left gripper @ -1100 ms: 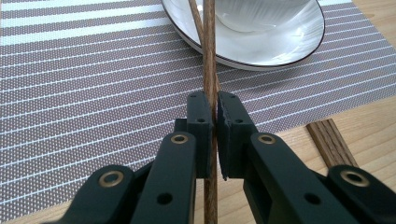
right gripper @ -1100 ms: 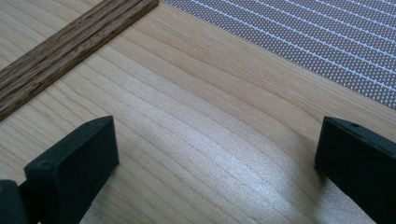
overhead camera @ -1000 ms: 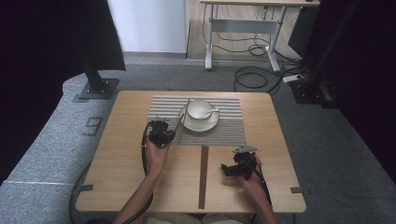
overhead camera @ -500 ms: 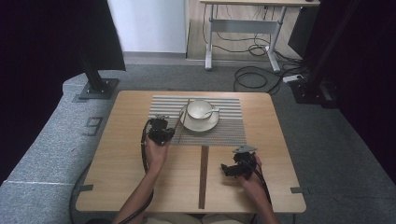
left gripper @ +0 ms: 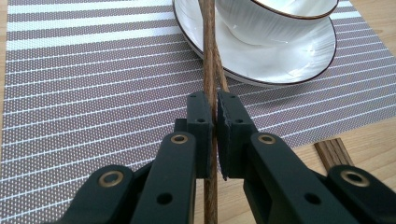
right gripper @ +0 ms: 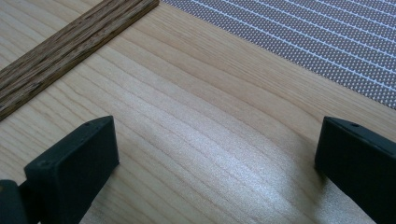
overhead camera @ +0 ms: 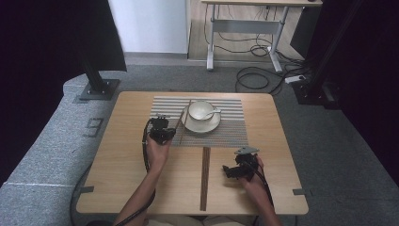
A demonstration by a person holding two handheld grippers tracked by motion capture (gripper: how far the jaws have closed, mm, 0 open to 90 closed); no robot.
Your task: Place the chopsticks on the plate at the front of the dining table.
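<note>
My left tool [left gripper: 212,116] pinches the chopsticks [left gripper: 210,60], whose far ends lean on the saucer [left gripper: 261,60] just ahead. I'd lower them level onto the placemat [left gripper: 93,93]; my right tool [right gripper: 215,158] gapes wide, idle.

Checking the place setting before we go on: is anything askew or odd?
The chopsticks gripped in the left gripper lean on the saucer rim, crossing near the jaws instead of lying parallel on the striped placemat. Nothing spilled or damaged.
</note>
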